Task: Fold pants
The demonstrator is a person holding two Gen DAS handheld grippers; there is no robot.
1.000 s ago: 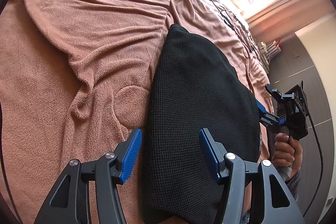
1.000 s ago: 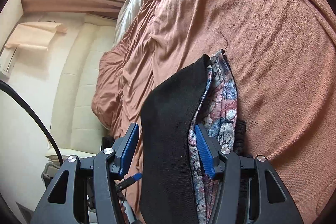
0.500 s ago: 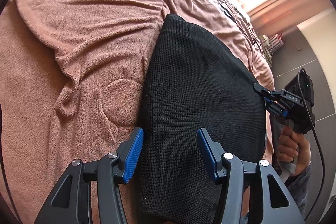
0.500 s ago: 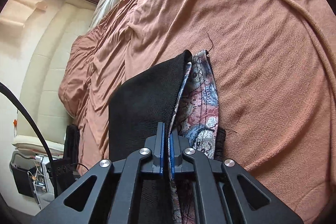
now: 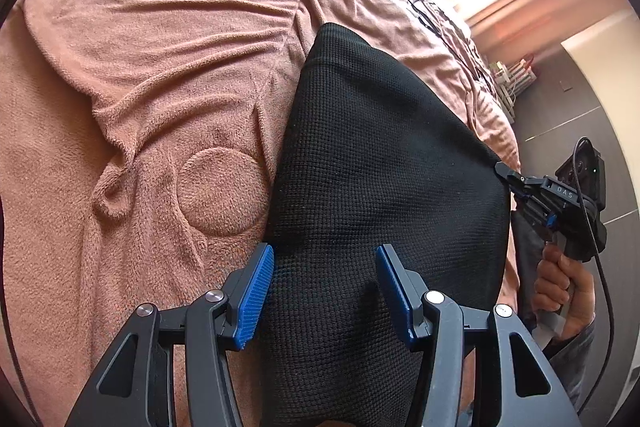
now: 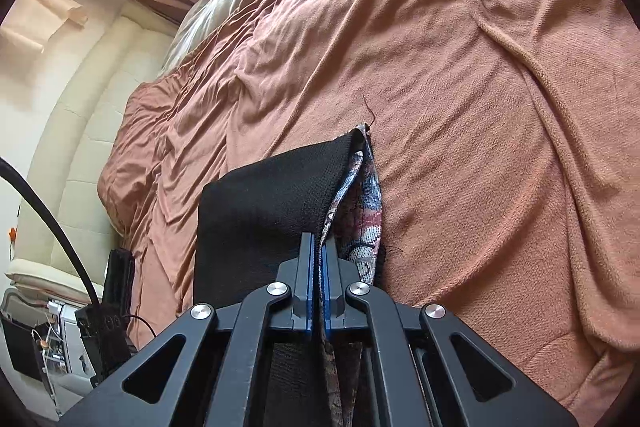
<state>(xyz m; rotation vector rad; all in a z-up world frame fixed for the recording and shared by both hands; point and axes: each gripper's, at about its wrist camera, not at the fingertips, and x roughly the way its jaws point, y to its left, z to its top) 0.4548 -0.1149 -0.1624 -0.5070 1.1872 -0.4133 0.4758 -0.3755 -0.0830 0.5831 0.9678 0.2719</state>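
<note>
A: Where are the pants [image 5: 380, 167]?
B: Black, lying on the brown blanket [image 5: 160, 67] near the bed's side edge.
A: And the grippers?
B: The right gripper [image 6: 319, 267] is clamped on their edge. The left gripper [image 5: 324, 287] is half open above them, gripping nothing.

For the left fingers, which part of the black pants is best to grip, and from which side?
Probably the near left edge of the black pants, approached from the blanket side: that border lies flat and exposed beside the left gripper, whose fingers stand apart over it.
</note>
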